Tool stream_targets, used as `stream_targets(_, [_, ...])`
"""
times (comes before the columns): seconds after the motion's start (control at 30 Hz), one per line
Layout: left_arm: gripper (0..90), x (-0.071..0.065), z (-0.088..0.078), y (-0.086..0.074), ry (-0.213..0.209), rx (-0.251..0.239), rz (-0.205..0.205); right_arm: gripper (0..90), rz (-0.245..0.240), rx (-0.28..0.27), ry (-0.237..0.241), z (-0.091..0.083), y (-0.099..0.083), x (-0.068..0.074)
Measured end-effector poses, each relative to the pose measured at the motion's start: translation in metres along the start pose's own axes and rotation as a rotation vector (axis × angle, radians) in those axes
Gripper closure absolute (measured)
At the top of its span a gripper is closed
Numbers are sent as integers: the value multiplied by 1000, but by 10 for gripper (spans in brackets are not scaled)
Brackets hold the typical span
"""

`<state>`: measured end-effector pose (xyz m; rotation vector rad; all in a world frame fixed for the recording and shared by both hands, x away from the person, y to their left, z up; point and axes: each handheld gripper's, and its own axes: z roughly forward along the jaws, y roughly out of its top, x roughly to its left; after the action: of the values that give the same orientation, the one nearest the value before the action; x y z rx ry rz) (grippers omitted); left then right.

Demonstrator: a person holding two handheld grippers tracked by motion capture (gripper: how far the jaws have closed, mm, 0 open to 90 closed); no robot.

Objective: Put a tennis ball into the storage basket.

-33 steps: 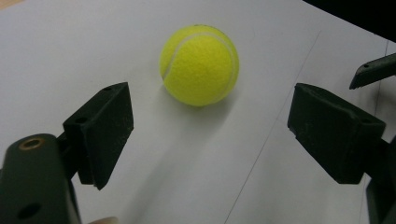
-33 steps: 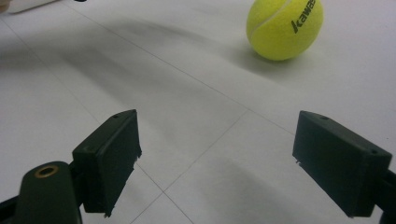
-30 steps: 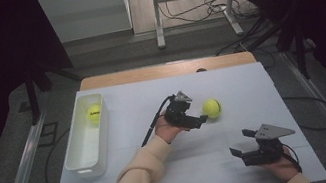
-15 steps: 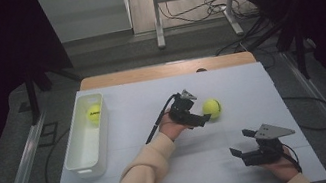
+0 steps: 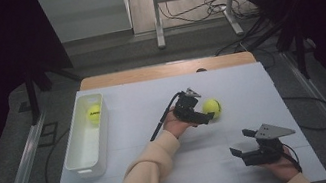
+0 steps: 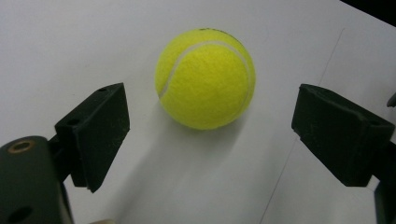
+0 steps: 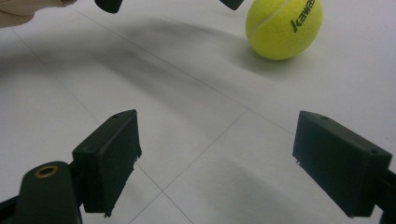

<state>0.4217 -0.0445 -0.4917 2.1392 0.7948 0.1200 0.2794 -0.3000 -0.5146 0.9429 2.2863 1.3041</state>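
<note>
The left gripper (image 5: 203,116) has its jaws standing apart, having just been opening, and the ball (image 6: 205,78) lies just ahead of them on the table (image 5: 144,110), centred on the gap but not yet between the pads, which touch nothing. This reads as the approach step of a pick: the ball is lined up and the grasp has not begun. The next move, as I judge it, calls for easing the gripper forward and a little down until the pads flank the ball's widest part, then closing evenly; a ball rolls at a nudge, so a pad arriving first on one side could push it away. In the high view the ball sits touching or almost touching the gripper's far end, on its right, and a second ball (image 5: 94,114) rests in the white bin (image 5: 78,162) well off behind the left gripper, towards the table's left edge, which is likely where this one is bound. The left forearm, in a cream sleeve (image 5: 140,176), reaches in slantwise from the bottom edge, the hand low over the table and the gripper pointing roughly level at the ball. The right gripper (image 5: 241,146) hangs near the person's edge, well apart from the ball, jaws wide and empty, aimed up the table so that the ball (image 7: 284,28) shows far ahead of it
</note>
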Motion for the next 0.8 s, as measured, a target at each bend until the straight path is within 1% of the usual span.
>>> stream_targets(0.33, [107,2,7,2,3,17,-10,152,-3,2,-1,0,0,0])
stream_targets(0.47, [98,2,11,3,-1,22,-19,152,-2,-1,0,0,0,0])
stream_targets(0.63, [94,3,15,5,-5,33,-19,152,-2,-1,1,0,0,0])
stream_targets(0.8, [89,3,22,7,-18,55,-18,152,-4,3,-1,0,0,0])
